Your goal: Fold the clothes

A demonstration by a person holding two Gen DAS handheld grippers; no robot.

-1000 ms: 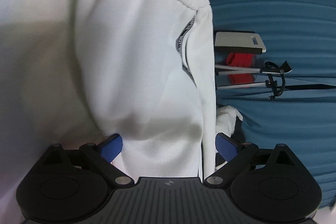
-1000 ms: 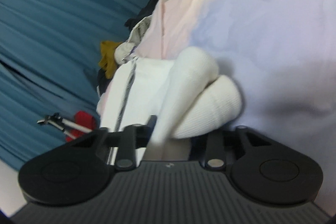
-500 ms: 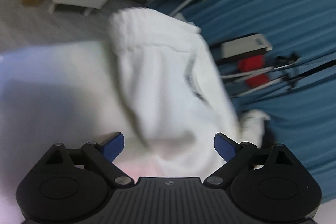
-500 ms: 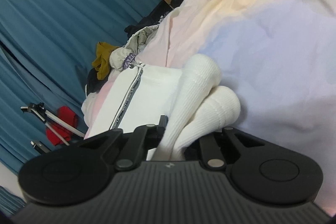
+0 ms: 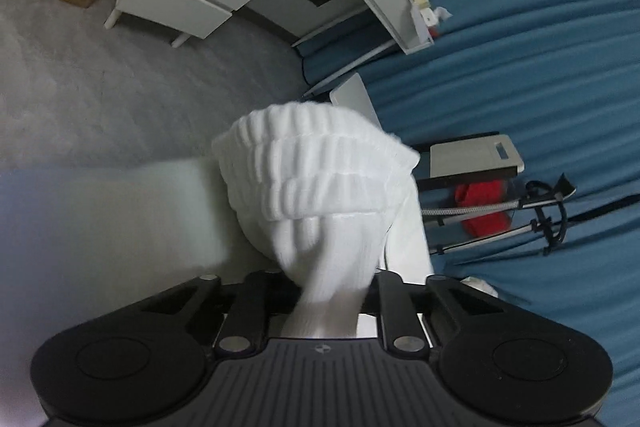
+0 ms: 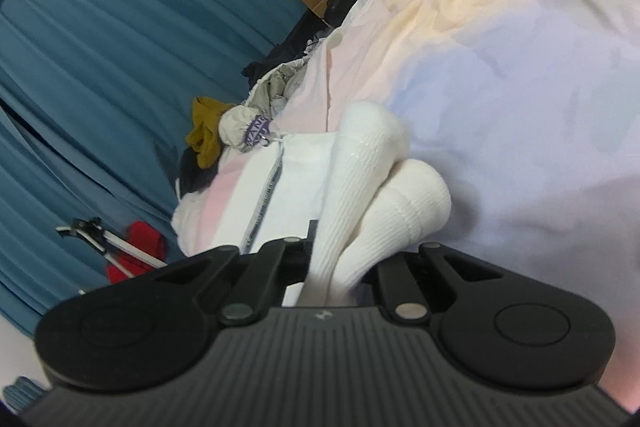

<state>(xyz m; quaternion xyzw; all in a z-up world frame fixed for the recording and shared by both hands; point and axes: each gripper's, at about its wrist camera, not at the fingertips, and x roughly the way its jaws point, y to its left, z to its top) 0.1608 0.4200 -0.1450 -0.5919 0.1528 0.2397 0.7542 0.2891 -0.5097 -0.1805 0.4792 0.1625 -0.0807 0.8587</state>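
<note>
White ribbed cuffs fill both sets of tongs: the left tongs (image 5: 326, 291) clamp one end of the garment (image 5: 320, 179), the right tongs (image 6: 336, 267) the other, over the bed (image 6: 520, 75). Best practice: lift evenly toward 12 o'clock, keeping the zip seam straight.

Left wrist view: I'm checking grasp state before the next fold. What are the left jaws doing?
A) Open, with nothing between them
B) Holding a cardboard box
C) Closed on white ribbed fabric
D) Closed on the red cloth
C: in the left wrist view the left gripper has its jaws drawn together on the white garment, whose ribbed cuff bunches just above them.
</note>
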